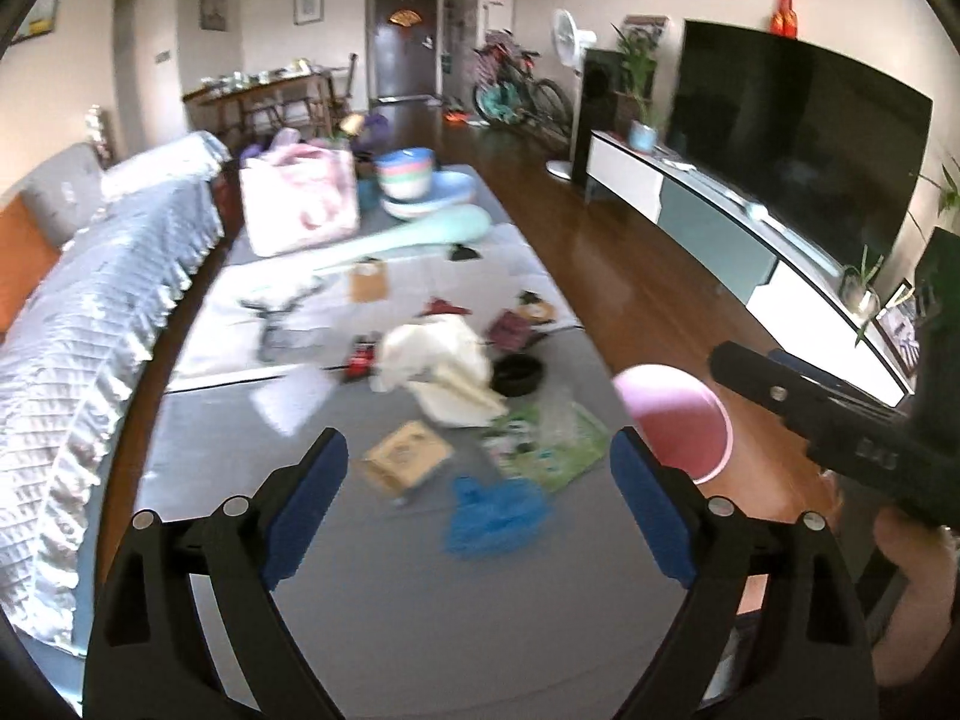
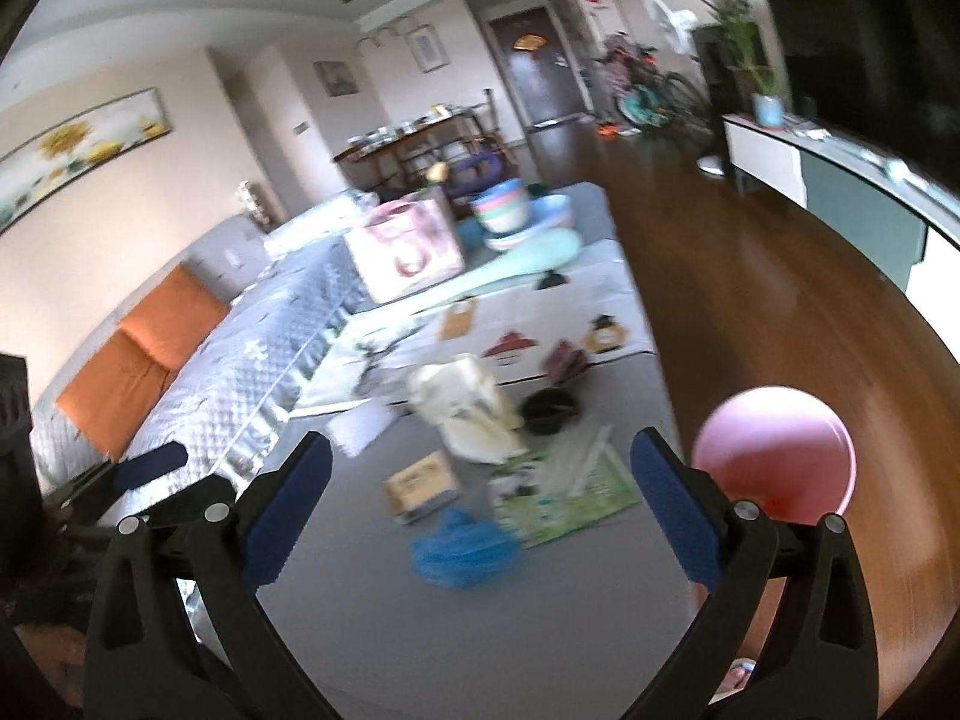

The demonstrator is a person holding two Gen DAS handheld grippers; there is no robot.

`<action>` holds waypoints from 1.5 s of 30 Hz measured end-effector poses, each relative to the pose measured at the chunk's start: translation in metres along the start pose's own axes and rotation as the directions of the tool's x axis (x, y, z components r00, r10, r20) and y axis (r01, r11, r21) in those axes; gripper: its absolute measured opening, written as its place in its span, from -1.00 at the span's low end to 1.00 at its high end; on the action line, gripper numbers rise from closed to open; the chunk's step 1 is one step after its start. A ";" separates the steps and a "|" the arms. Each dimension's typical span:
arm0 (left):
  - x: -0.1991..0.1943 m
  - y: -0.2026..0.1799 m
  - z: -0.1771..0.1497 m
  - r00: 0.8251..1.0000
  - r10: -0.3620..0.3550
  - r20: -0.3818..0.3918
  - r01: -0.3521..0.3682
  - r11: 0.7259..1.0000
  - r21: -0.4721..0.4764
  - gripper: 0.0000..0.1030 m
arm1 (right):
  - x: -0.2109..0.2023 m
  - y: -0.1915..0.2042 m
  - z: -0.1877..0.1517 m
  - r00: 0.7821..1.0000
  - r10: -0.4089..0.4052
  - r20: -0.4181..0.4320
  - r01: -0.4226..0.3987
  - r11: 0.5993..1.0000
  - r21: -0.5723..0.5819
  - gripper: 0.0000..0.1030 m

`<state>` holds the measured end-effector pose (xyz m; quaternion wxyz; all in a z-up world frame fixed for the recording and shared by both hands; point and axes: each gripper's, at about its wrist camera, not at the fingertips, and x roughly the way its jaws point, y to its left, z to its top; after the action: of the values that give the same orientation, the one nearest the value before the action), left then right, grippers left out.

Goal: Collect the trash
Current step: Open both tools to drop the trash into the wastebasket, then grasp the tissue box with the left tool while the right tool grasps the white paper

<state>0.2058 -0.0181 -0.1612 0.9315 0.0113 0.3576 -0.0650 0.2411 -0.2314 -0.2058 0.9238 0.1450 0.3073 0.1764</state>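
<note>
Trash lies scattered on a grey floor mat (image 1: 420,600): a crumpled blue bag (image 1: 492,516), a small cardboard box (image 1: 405,456), a green printed sheet (image 1: 552,444), a white bag (image 1: 438,354) and a black bowl (image 1: 517,373). A pink bin (image 1: 678,420) stands at the mat's right edge. My left gripper (image 1: 479,438) hangs open and empty above the near mat. My right gripper (image 2: 481,438) is also open and empty, with the blue bag (image 2: 462,549), the box (image 2: 420,483) and the pink bin (image 2: 774,456) ahead of it. Both views are motion-blurred.
A sofa with a quilted grey cover (image 1: 90,330) and orange cushions (image 2: 144,360) runs along the left. A TV (image 1: 792,138) on a white cabinet (image 1: 720,210) lines the right wall, with wooden floor (image 1: 630,276) between. A pink tote (image 1: 300,204) and stacked bowls (image 1: 408,180) sit farther back.
</note>
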 end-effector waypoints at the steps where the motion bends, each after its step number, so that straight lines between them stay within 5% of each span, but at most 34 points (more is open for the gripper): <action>1: -0.005 0.011 -0.004 1.000 0.011 0.009 -0.011 1.000 -0.002 0.71 | 0.002 0.008 -0.003 1.000 0.005 0.010 -0.005 1.000 -0.026 0.90; 6: -0.011 0.054 -0.028 0.999 0.032 0.044 -0.031 0.999 -0.023 0.72 | 0.017 0.030 -0.027 0.999 0.022 0.039 -0.015 0.988 -0.152 0.90; 17: 0.057 0.083 -0.066 0.997 -0.042 0.068 0.045 0.998 -0.048 0.71 | 0.098 0.000 -0.035 0.994 0.022 -0.110 -0.032 0.995 -0.090 0.90; 24: 0.123 0.084 -0.067 0.993 -0.117 -0.012 0.116 0.992 -0.055 0.71 | 0.139 -0.010 -0.041 0.982 -0.037 -0.186 0.017 0.994 -0.109 0.90; 30: 0.178 0.072 -0.055 0.982 -0.157 -0.104 0.158 0.987 -0.005 0.71 | 0.170 -0.007 -0.040 0.970 0.015 -0.242 -0.025 0.999 -0.036 0.90; 35: 0.216 0.070 -0.055 0.976 -0.156 -0.155 0.158 0.987 -0.001 0.71 | 0.202 0.006 -0.035 0.960 0.014 -0.279 -0.040 0.996 -0.086 0.90; 41: 0.228 0.076 -0.061 0.957 -0.179 -0.226 0.184 0.983 -0.001 0.44 | 0.230 0.003 -0.030 0.946 0.010 -0.325 -0.048 0.993 -0.109 0.87; 45: 0.224 0.085 -0.055 0.960 -0.159 -0.232 0.163 0.987 0.000 0.16 | 0.248 0.005 -0.034 0.933 0.016 -0.360 -0.070 0.988 -0.136 0.62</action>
<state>0.3445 0.0441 -0.3539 0.8749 -0.0015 0.4629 -0.1422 0.4047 -0.1189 -0.3581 0.8564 0.0488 0.4533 0.2422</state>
